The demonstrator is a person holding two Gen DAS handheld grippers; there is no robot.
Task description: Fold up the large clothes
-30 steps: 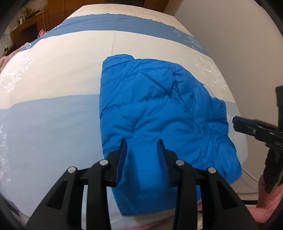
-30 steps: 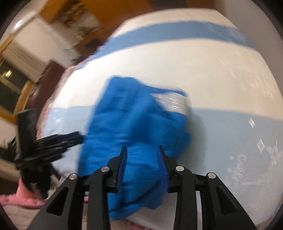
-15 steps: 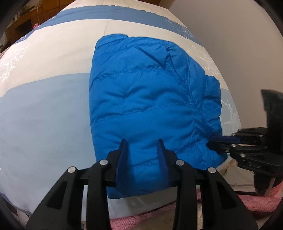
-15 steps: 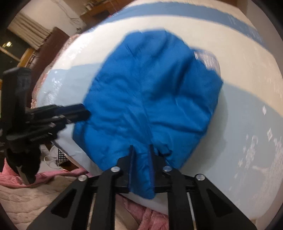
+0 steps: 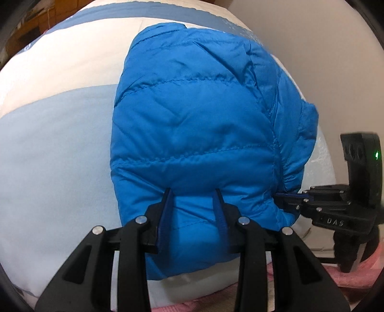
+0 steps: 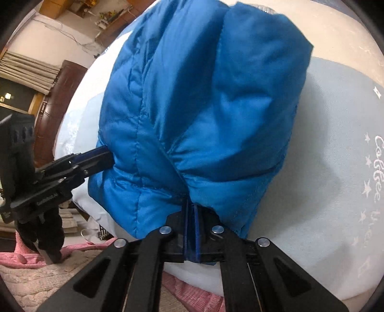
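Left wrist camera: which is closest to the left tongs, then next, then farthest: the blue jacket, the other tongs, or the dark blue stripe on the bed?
1. Jacket: right at the left tongs, its near edge between the open fingers.
2. Right tongs: off to the right, pinching the jacket's edge.
3. Dark blue stripe: far end of the bed, beyond the jacket.

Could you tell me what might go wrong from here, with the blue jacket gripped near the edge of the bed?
1. The right gripper is shut on only a thin pinch of the blue puffer jacket; the slick fabric could slip out when lifted.
2. The left gripper is open with hem fabric between its fingers; closing now may grab several layers or miss.
3. The jacket overhangs the bed edge and could slide down toward the pink blanket.
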